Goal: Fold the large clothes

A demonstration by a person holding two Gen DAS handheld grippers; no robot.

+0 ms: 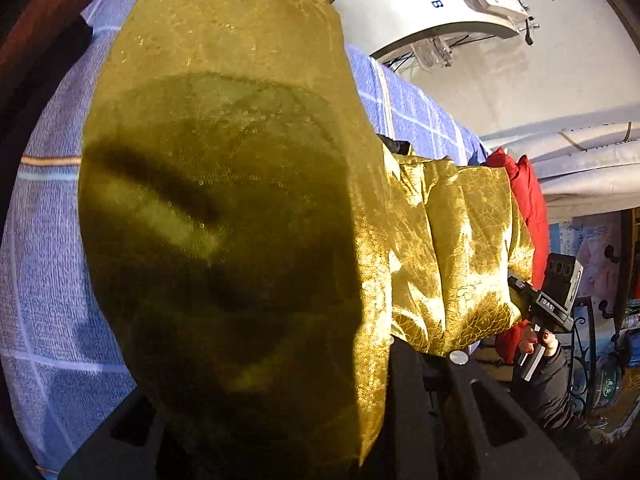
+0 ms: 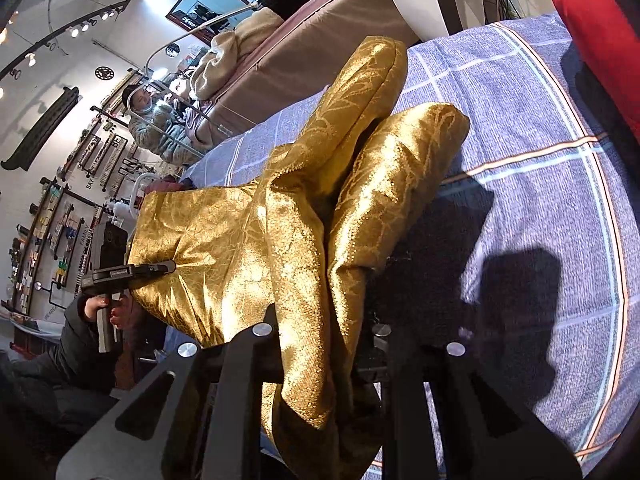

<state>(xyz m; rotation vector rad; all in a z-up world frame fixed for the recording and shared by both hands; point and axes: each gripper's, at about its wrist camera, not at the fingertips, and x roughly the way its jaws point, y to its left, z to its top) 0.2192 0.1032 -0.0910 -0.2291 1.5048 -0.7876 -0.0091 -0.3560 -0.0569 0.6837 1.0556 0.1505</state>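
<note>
Gold garment (image 2: 256,240) sits pinched in our right gripper (image 2: 316,364) jaws, fabric bunched between them. Our left gripper (image 2: 154,269) jaws clamp its far edge; from the left wrist view, cloth drapes over that gripper. Its long axis runs away from us across the blue checked bed (image 2: 532,128), two padded sleeves (image 2: 360,92) pointing to the far end. Red cushion (image 2: 600,36) lies at the bed's edge.

Gold garment blocks both grippers' forward path; open bedsheet off to the side.
Gold garment (image 2: 280,240) drapes between right gripper (image 2: 320,364) fingers and fills the left wrist view. Bare blue plaid sheet (image 2: 540,140) beyond the sleeves offers passing room. Red cushion (image 2: 600,40) sits at the far edge, left gripper (image 2: 160,268) clamped on the garment's other side.
</note>
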